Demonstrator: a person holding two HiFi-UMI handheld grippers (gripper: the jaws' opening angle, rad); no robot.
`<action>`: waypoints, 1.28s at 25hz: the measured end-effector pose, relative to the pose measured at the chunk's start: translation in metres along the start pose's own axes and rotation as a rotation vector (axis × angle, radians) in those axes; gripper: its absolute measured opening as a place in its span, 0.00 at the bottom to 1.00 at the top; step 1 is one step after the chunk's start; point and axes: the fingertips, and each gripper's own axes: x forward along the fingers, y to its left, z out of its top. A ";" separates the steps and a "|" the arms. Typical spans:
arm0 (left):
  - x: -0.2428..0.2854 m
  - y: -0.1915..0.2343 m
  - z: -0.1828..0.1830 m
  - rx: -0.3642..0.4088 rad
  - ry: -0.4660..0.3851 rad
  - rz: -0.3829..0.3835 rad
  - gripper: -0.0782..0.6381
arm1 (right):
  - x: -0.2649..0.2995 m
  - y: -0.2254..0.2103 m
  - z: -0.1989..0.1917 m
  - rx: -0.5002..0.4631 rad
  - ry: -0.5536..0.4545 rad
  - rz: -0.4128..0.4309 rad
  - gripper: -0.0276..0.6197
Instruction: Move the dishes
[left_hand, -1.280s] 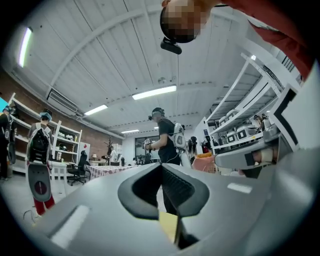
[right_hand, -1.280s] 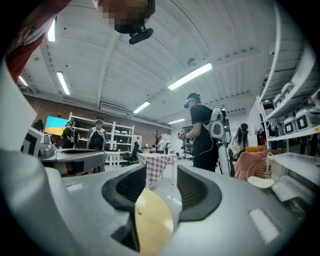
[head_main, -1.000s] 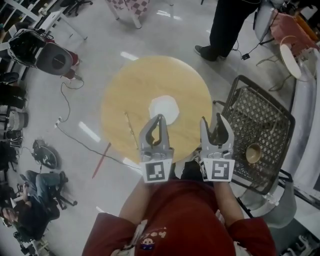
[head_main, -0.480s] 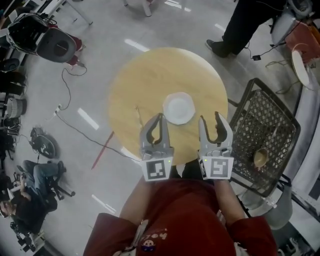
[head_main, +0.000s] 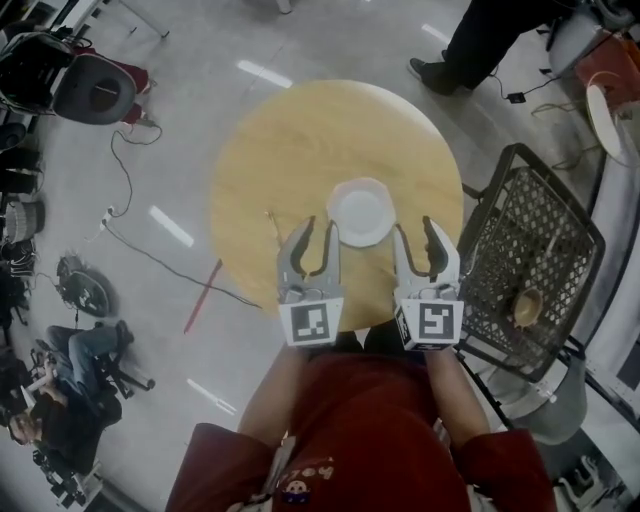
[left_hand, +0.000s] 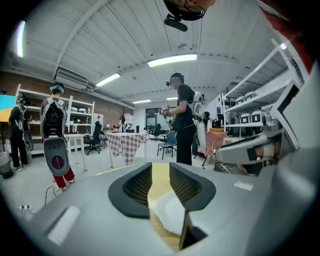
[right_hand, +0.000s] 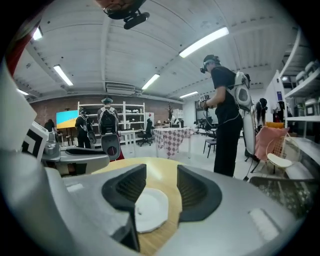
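Closing in on the plate (head_main: 362, 212): 1 s ago it lay ahead of the left gripper (head_main: 317, 232) only, w/ a clear strip of table (head_main: 300, 140) btwn them. Now it sits just beyond both sets of tips, roughly centred btwn the left gripper and the right gripper (head_main: 417, 230), near but touching neither. The whole head view has slid too, so prob. the person stepped fwd & a bit right, not just the arms. The plate itself seems not to have shifted on the table; it lies on the near half, w/ a thin stick (head_main: 272, 228) to its left.

Jaws: both pairs stand moderately apart w/ nothing in them. Each gripper view shows tabletop & the plate's edge low in the gap, beyond the pads, not gripped.

For the task: approach abt done, pick-up not yet begun. Likely next is one gripper dropping to the rim & pinching it. It's a flat plate on flat wood, so a jaw must get under the lip, and the plate could skid. The wire basket (head_main: 540, 230) at right holds a brown bowl (head_main: 527, 306), so that's prob. the plate's destination, though that's a guess.
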 end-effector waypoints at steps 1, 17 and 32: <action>0.003 0.000 -0.005 -0.003 0.021 -0.009 0.29 | 0.003 0.000 -0.006 0.016 0.023 -0.003 0.32; 0.034 -0.004 -0.107 -0.036 0.421 -0.143 0.43 | 0.040 0.003 -0.109 0.190 0.409 -0.013 0.32; 0.050 -0.010 -0.151 -0.019 0.591 -0.204 0.44 | 0.054 0.002 -0.150 0.267 0.539 -0.013 0.32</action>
